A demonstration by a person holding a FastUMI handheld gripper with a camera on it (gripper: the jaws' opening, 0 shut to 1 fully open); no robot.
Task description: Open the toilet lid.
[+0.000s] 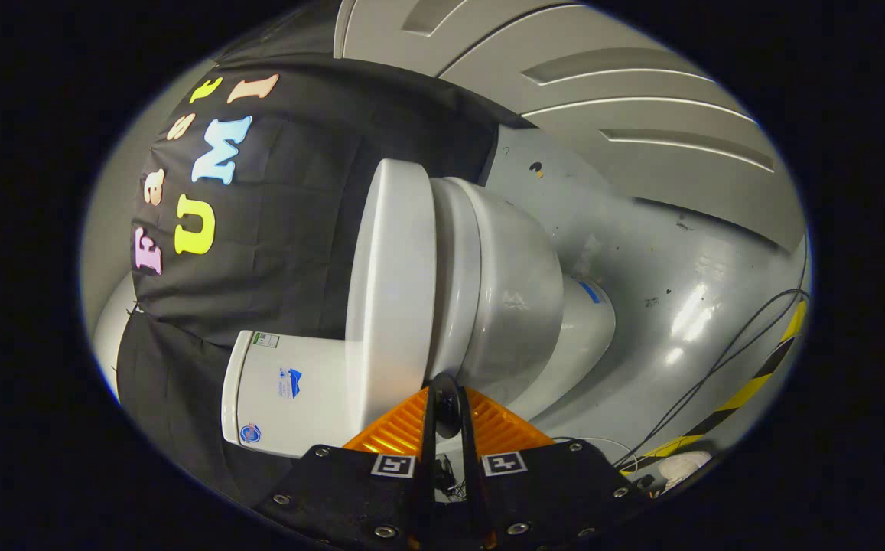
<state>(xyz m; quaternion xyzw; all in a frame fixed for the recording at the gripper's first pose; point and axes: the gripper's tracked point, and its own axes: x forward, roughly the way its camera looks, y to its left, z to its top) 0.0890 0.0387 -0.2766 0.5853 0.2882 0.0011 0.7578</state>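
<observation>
The view is rolled, so the white toilet appears on its side. Its lid (390, 291) lies flat and closed against the seat and bowl (511, 298). The tank (289, 398) stands behind the lid, against the black cloth wall. My gripper (446, 392) is at the toilet's side, its fingertips right at the seam where the lid's edge meets the seat. The two fingers (400, 428) stand pressed close together, shut, with only a thin dark slit between them. I see no part of the lid between them.
A glossy grey floor (679, 306) spreads beyond the bowl. Black cables (725, 360) and a yellow-black hazard stripe (756, 379) run along it. Grey panelled walls (626, 99) rise behind. A white object (683, 465) lies by the cables.
</observation>
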